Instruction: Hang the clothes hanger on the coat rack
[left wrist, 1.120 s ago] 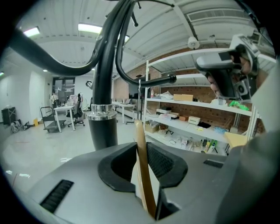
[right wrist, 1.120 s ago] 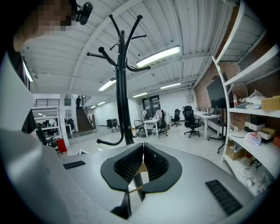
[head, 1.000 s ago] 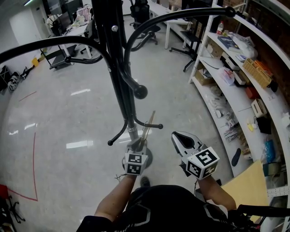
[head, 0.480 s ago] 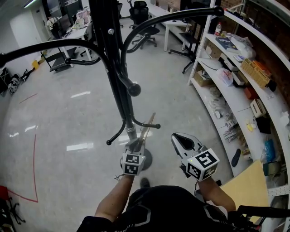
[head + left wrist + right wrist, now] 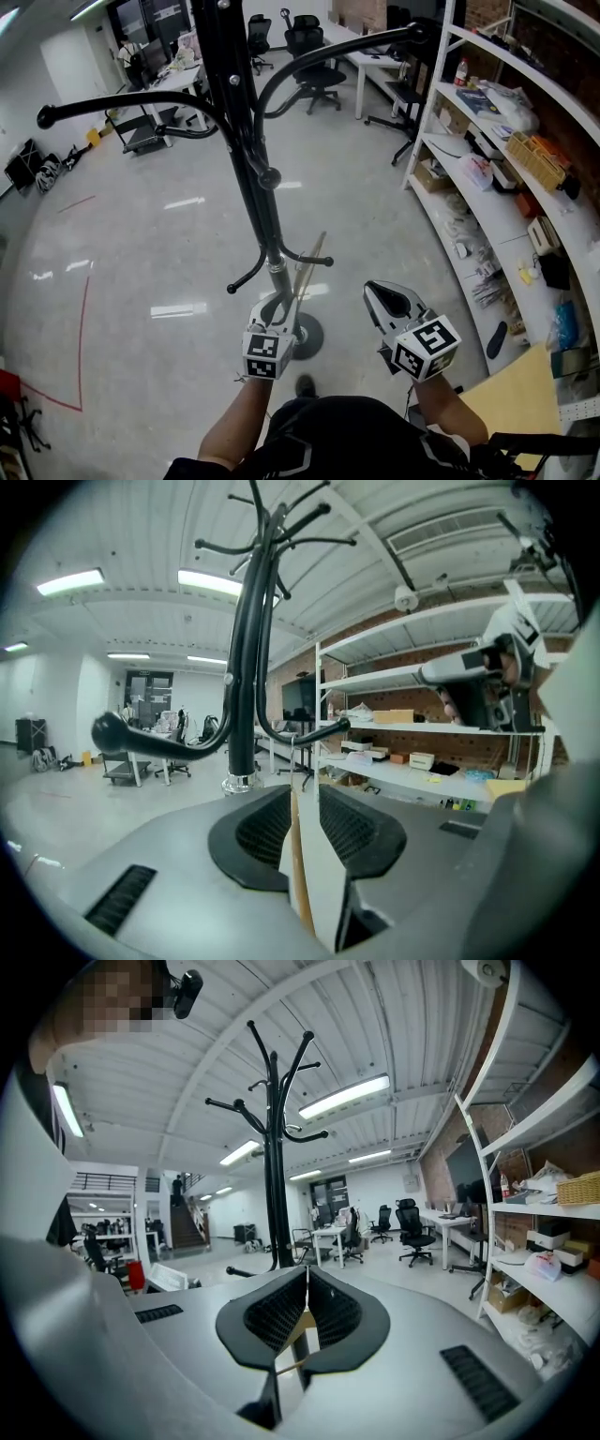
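Observation:
The black coat rack (image 5: 246, 159) stands just ahead of me, its curved arms spreading overhead and its round base (image 5: 309, 336) on the grey floor. My left gripper (image 5: 277, 306) is shut on the wooden clothes hanger (image 5: 307, 264), which points up and away beside the pole. In the left gripper view the thin wooden edge (image 5: 298, 855) is pinched between the jaws of the left gripper (image 5: 298, 797), its wire hook (image 5: 292, 750) rising in front of the rack (image 5: 248, 649). My right gripper (image 5: 382, 298) sits to the right, shut and empty. The right gripper view shows the right gripper (image 5: 306, 1283) with the rack (image 5: 274, 1157) farther off.
White shelving (image 5: 487, 192) with boxes and a basket runs along the right. Office chairs (image 5: 314, 56) and desks stand at the back. A red tape line (image 5: 82, 328) marks the floor at left. A yellow cardboard sheet (image 5: 514, 389) lies at lower right.
The head view has tilted up, so the rack's arms appear farther off. Both grippers sit slightly lower in the view. The left gripper still holds the hanger.

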`<state>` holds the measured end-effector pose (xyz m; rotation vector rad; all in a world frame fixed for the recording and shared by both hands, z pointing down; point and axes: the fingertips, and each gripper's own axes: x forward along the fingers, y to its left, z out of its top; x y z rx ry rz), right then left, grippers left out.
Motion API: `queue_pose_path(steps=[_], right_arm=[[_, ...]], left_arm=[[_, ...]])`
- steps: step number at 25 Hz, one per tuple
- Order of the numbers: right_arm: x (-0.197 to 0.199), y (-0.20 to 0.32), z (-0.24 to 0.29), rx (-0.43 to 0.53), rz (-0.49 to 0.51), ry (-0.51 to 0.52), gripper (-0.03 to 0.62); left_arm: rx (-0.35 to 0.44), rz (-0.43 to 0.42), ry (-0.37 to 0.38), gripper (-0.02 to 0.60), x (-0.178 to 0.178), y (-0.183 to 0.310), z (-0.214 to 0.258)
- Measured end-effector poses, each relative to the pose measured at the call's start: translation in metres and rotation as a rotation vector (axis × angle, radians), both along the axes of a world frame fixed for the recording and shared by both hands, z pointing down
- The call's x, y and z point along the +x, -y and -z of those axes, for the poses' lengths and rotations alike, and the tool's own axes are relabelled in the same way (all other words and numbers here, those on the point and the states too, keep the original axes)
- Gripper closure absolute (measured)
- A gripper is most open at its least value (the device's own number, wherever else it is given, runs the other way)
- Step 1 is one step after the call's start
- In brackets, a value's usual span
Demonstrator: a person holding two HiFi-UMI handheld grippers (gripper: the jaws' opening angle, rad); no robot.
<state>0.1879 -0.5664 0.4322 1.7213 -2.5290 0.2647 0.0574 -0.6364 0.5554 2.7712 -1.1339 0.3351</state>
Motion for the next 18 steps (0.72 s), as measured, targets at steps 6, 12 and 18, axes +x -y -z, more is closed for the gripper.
queue_pose_path(steps=[6, 12, 18], right_arm=[[0.001, -0.027, 0.013, 0.042, 0.036, 0.034, 0.586], [0.005, -0.076, 0.029, 0.088, 0.089, 0.055, 0.586], [-0.002, -0.116, 0.036, 0.087, 0.132, 0.098, 0.586]], left_arm=[[0.02, -0.037, -0.121, 0.527, -0.009, -0.051, 0.05], [0.131, -0.107, -0.2, 0.581, -0.024, -0.125, 0.121], [0.12, -0.061, -0.184, 0.581, -0.046, -0.184, 0.143]])
